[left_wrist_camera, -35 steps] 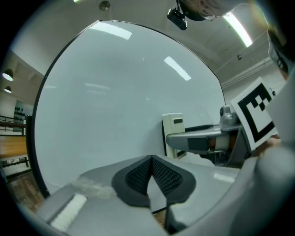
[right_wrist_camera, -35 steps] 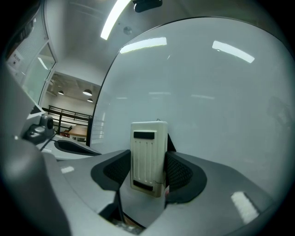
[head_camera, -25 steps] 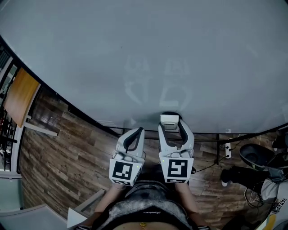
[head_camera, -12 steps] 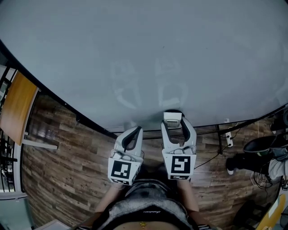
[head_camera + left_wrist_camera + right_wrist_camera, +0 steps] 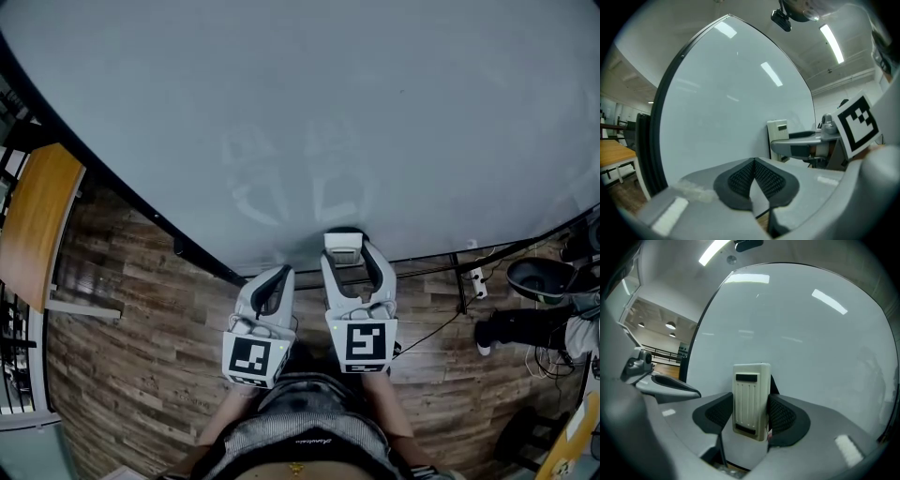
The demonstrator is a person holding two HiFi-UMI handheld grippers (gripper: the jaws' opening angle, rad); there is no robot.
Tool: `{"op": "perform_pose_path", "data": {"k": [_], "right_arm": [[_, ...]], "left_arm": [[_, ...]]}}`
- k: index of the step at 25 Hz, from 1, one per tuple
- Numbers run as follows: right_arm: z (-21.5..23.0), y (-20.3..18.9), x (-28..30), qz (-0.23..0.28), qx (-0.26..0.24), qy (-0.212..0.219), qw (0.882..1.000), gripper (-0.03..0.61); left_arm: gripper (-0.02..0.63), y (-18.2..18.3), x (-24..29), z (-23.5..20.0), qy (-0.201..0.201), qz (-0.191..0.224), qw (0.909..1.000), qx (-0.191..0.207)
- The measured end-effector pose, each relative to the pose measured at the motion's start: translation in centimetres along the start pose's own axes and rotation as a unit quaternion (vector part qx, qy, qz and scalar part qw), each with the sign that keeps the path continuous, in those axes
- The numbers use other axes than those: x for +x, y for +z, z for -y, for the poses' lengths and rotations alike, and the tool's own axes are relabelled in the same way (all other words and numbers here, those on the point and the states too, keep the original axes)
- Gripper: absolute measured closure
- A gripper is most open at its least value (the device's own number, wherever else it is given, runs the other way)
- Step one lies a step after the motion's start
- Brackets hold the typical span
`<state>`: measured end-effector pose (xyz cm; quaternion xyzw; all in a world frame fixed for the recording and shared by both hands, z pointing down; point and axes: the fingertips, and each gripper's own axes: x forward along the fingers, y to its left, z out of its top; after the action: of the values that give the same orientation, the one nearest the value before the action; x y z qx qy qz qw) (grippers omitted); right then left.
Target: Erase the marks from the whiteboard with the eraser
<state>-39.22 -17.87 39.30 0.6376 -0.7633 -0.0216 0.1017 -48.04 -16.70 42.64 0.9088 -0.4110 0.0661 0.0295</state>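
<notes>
Eraser [image 5: 751,394], cream, ribbed, upright between right gripper [image 5: 749,415] jaws, against whiteboard [image 5: 801,329]

Place: office or meeting room.
Wall: large whiteboard [image 5: 300,112], fills upper frame.
Floor: wood planks [image 5: 122,356], lower left.
Furniture: wooden desk [image 5: 33,225], left edge.
Lighting: ceiling strip light [image 5: 832,43], upper right, left gripper view.
Wiring: power strip [image 5: 479,279], right.

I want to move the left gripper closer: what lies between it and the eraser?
Nothing: in the left gripper view only bare whiteboard shows between the left gripper and the eraser, which the right gripper holds.
</notes>
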Motion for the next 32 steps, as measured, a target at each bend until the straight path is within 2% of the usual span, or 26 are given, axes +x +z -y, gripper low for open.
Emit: {"op": "perform_pose_path", "data": {"k": [3, 6, 14, 18, 23, 29, 32], "right_arm": [[-1.3, 0.1, 0.3, -0.003, 0.002, 0.007, 1.0, 0.337], [-3.6, 0.5, 0.8, 0.001, -0.005, 0.028, 1.0, 0.337], [-10.1, 1.5, 2.7, 0.002, -0.027, 0.117, 0.993, 0.337], [-11.9, 3.0, 2.7, 0.023, -0.032, 0.142, 0.989, 0.337], [-13.5, 4.2, 2.9, 0.03, -0.04, 0.148, 0.988, 0.337], [-12.1, 4.7, 2.7, 0.033, -0.042, 0.137, 0.989, 0.337], [-11.2, 4.7, 2.5, 0.031, -0.041, 0.134, 0.99, 0.336]], "left_arm": [[0.609, -0.1, -0.9, -1.3, 0.012, 0.001, 0.9999, -0.007], [0.609, -0.3, -1.9, -2.3, 0.028, -0.003, 0.999, -0.034], [0.609, -0.9, -3.3, -4.2, 0.046, -0.002, 0.9989, -0.007], [0.609, -1.0, -4.6, -5.2, 0.077, -0.005, 0.9964, -0.035], [0.609, -1.0, -6.2, -7.3, 0.092, -0.005, 0.9954, -0.027], [0.609, -1.6, -5.9, -7.1, 0.09, -0.008, 0.9952, -0.037], [0.609, -2.0, -5.4, -6.8, 0.08, -0.008, 0.9966, -0.017]]}}
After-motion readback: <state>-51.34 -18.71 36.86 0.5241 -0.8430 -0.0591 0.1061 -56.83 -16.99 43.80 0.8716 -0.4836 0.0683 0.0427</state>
